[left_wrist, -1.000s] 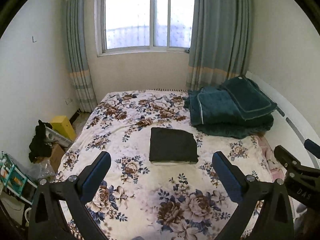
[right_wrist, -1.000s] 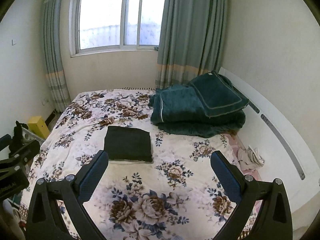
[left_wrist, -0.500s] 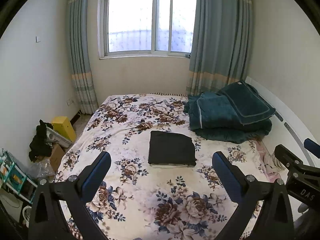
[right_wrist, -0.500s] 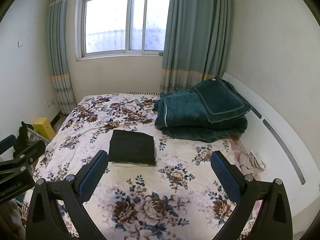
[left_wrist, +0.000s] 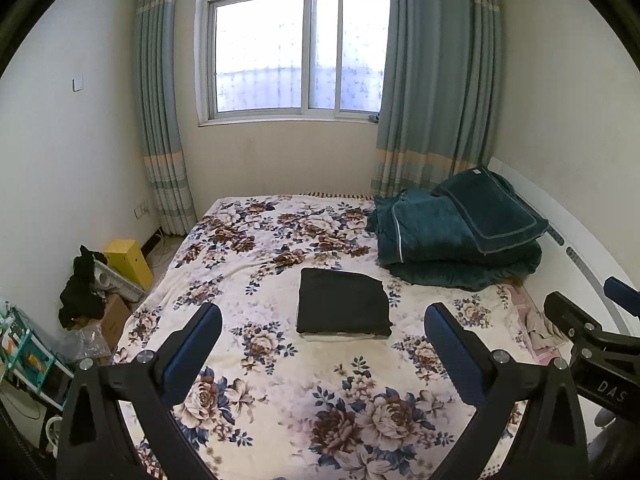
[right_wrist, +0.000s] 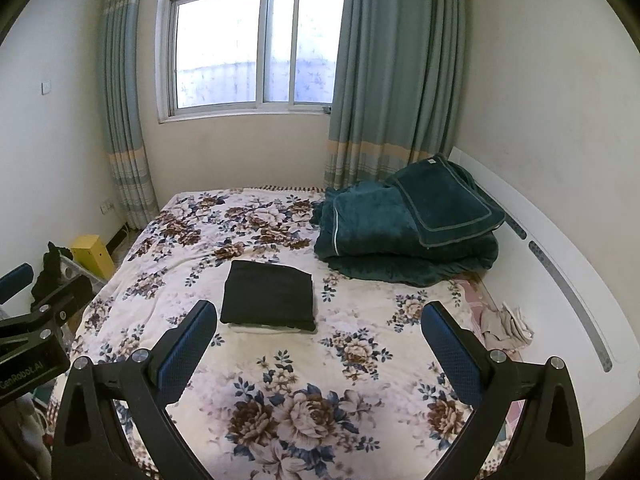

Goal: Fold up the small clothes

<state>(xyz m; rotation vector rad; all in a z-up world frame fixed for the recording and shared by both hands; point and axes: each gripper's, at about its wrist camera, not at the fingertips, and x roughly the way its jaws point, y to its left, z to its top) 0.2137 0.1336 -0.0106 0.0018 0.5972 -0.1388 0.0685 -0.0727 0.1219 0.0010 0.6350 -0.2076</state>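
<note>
Fingers spread, two grippers; one folded stack

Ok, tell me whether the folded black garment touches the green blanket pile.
Apart. In the right wrist view a strip of floral bedspread shows between the folded black garment and the green blanket pile.

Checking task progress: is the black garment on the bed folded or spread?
Folded: the black garment lies as a neat flat rectangle on the floral bedspread.

Black tongs, blue pads, silver screws.
</note>
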